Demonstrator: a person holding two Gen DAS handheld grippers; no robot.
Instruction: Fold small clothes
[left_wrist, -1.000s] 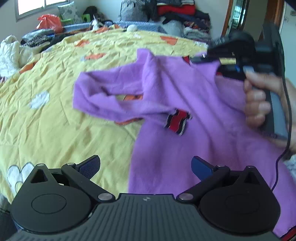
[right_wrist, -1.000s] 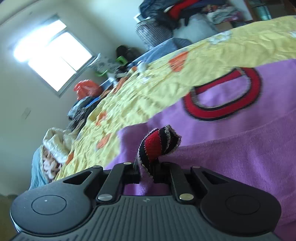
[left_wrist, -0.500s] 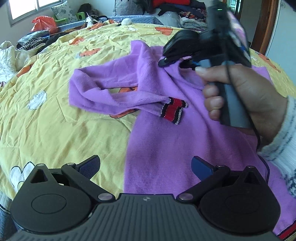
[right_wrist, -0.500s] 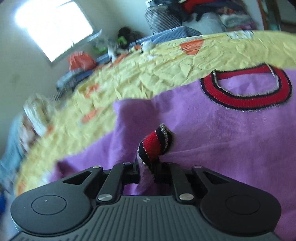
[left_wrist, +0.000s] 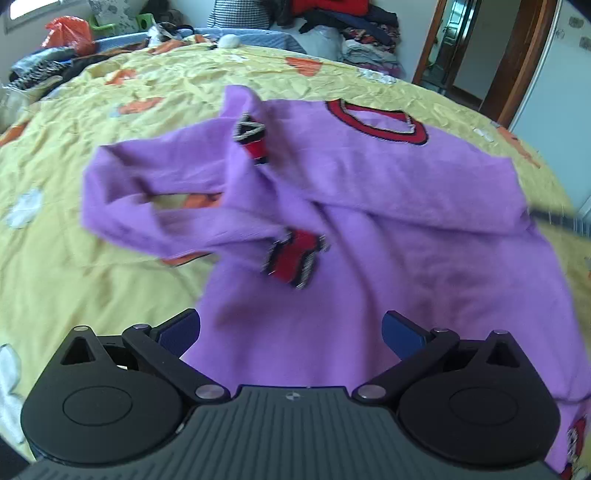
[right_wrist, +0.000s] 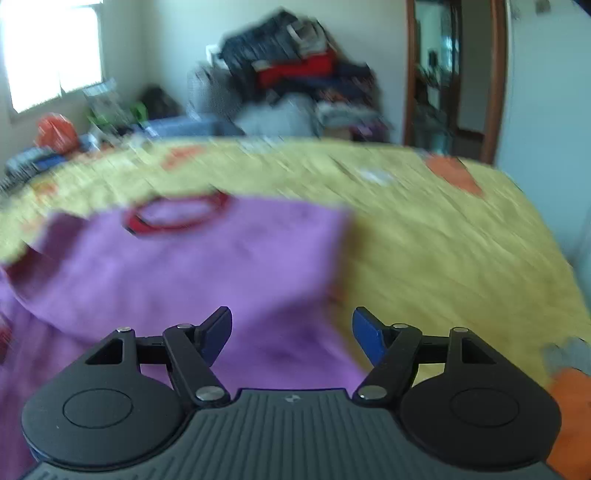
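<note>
A small purple sweater (left_wrist: 388, 229) with a red and black collar (left_wrist: 376, 120) lies on the yellow bedspread (left_wrist: 74, 266). One sleeve is folded across its chest, its striped cuff (left_wrist: 253, 138) lying near the left shoulder. The other sleeve loops out to the left, with its cuff (left_wrist: 295, 258) on the body. My left gripper (left_wrist: 291, 330) is open and empty above the sweater's lower part. My right gripper (right_wrist: 291, 332) is open and empty over the sweater (right_wrist: 207, 266) near its right edge; that view is blurred by motion.
Piles of clothes (left_wrist: 332, 22) stand beyond the bed's far edge, with a doorway (left_wrist: 465, 55) at the right. An orange bag (left_wrist: 68, 33) and more laundry lie at the far left. Bare bedspread (right_wrist: 443, 251) extends right of the sweater.
My right gripper let go of the striped cuff, opened, and swung away to the right, out of the left wrist view. The released sleeve now lies across the sweater's chest.
</note>
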